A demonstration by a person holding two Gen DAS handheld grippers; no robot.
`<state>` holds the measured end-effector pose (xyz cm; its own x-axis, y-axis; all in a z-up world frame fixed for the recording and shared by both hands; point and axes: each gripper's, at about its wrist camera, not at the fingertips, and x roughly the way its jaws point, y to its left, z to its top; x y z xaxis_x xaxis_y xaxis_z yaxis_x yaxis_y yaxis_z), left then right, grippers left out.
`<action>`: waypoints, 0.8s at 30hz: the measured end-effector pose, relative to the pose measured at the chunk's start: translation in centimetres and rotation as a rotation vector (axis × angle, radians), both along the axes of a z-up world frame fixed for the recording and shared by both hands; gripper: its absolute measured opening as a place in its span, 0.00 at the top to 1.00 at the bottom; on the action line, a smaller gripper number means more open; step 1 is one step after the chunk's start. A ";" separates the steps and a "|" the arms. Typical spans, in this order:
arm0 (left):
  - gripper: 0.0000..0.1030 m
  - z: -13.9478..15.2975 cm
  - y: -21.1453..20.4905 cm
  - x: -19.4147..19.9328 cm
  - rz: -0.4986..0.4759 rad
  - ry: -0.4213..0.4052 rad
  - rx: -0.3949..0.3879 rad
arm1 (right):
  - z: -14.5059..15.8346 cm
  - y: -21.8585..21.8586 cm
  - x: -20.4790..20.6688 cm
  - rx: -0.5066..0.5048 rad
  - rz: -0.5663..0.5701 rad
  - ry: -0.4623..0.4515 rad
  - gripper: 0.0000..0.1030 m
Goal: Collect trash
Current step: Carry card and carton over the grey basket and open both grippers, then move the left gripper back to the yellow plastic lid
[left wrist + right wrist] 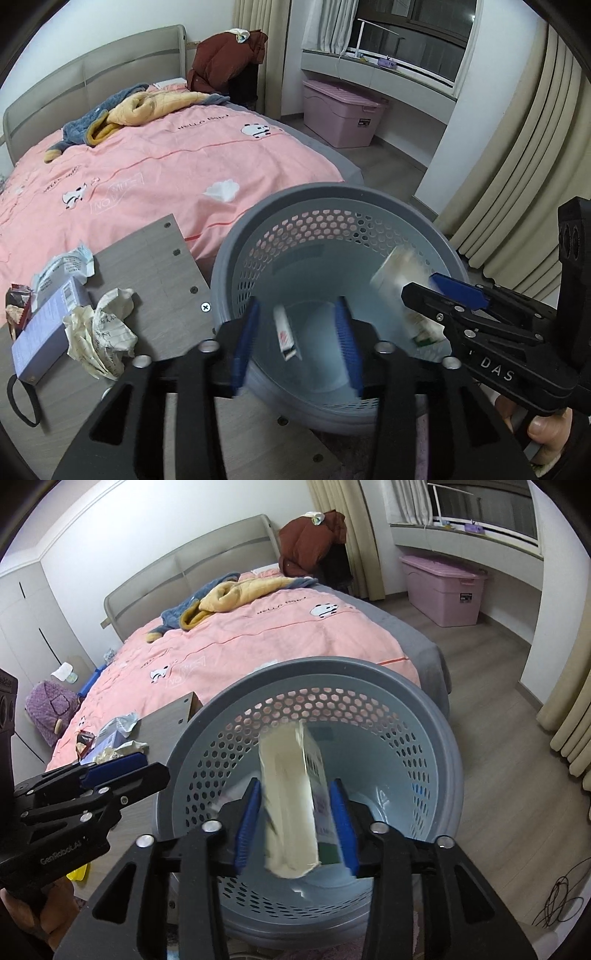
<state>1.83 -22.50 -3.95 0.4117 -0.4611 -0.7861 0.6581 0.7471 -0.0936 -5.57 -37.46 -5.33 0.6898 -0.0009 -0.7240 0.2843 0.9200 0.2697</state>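
Note:
A grey-blue perforated basket (314,192) (332,664) stands beside a low wooden table (159,258). My left gripper (297,310) (153,762) hangs open over it, and a small blurred white wrapper (286,334) is loose in the air between its blue pads, touching neither. My right gripper (294,788) (421,284) is also over the basket, jaws apart. A blurred cream carton (291,805) (397,273) sits between its pads with a slight gap on each side. Crumpled paper (101,328), a lilac box (44,325), a crushed packet (66,266) and a red wrapper (16,302) lie on the table.
A bed with a pink cover (166,158) and heaped clothes lies beyond the table and basket. A pink storage box (341,110) stands under the window ledge, and curtains (517,166) hang on the right. A black cable (557,901) lies on the floor. A black band (22,402) hangs off the table edge.

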 end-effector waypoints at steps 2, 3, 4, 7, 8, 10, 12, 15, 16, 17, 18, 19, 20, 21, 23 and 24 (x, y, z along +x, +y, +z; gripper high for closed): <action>0.53 0.2 0.0 -0.1 0.005 -0.009 0.002 | 0.2 -0.1 -0.2 -0.003 -0.007 -0.007 0.53; 0.52 0.3 0.0 -0.1 0.009 -0.011 0.005 | 0.2 -0.2 -0.3 -0.004 -0.008 -0.008 0.53; 0.51 0.4 0.0 -0.1 0.016 -0.013 0.009 | 0.2 -0.1 -0.3 -0.005 -0.010 -0.008 0.53; 0.48 0.4 0.4 -0.3 0.035 -0.015 0.011 | 0.0 0.0 -0.5 -0.005 -0.011 -0.005 0.52; 0.47 0.4 0.5 -0.4 0.043 -0.016 0.013 | 0.0 0.0 -0.5 -0.004 -0.011 -0.004 0.52; 0.41 0.5 0.9 -0.3 0.061 -0.020 0.014 | -0.1 0.0 -0.7 -0.003 -0.011 -0.003 0.52; 0.40 0.6 1.2 -0.4 0.078 -0.022 0.013 | -0.2 0.1 -0.8 -0.003 -0.011 -0.002 0.52; 0.39 0.6 1.7 -0.5 0.099 -0.022 0.018 | -0.3 0.3 -0.9 -0.002 -0.010 -0.002 0.50; 0.39 0.6 1.8 -0.6 0.106 -0.024 0.021 | -0.3 0.4 -1.0 -0.003 -0.009 -0.001 0.49; 0.38 0.6 1.9 -0.7 0.110 -0.028 0.023 | -0.4 0.6 -1.1 -0.006 -0.008 0.000 0.49; 0.36 0.7 2.1 -0.7 0.117 -0.033 0.025 | -0.3 0.8 -1.1 -0.009 -0.007 0.000 0.49; 0.35 0.8 2.2 -0.8 0.123 -0.037 0.025 | -0.3 0.9 -1.1 -0.012 -0.006 0.000 0.47; 0.35 0.9 2.4 -0.9 0.129 -0.043 0.023 | -0.3 1.0 -1.2 -0.013 -0.004 -0.002 0.46; 0.34 1.0 2.6 -1.0 0.134 -0.047 0.023 | -0.2 1.2 -1.2 -0.013 -0.002 -0.005 0.45; 0.31 1.2 3.0 -1.1 0.146 -0.054 0.023 | -0.2 1.4 -1.3 -0.012 0.001 -0.008 0.43; 0.29 1.3 3.2 -1.1 0.153 -0.058 0.023 | -0.1 1.6 -1.3 -0.013 0.003 -0.010 0.43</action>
<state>0.68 -19.33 -2.69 0.5206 -0.3713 -0.7688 0.5399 0.8408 -0.0405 -6.88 -35.87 -5.42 0.6969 -0.0076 -0.7171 0.2784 0.9244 0.2607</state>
